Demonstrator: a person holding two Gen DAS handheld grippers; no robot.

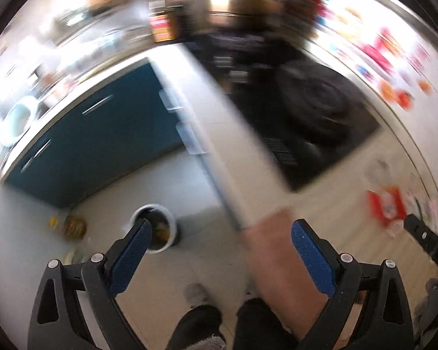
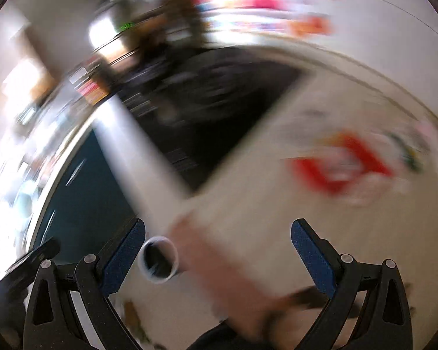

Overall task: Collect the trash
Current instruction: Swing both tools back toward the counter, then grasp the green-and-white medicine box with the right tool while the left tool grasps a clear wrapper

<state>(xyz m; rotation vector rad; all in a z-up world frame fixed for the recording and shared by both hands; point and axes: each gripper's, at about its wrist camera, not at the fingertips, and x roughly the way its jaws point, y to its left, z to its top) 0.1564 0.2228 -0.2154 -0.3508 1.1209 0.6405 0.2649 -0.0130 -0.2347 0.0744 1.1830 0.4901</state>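
Beyond the white bin on the floor, red-and-white trash lies well to its right (blurred). Both the left gripper and the right gripper gape wide, holding nothing; the right looks nearer the litter.
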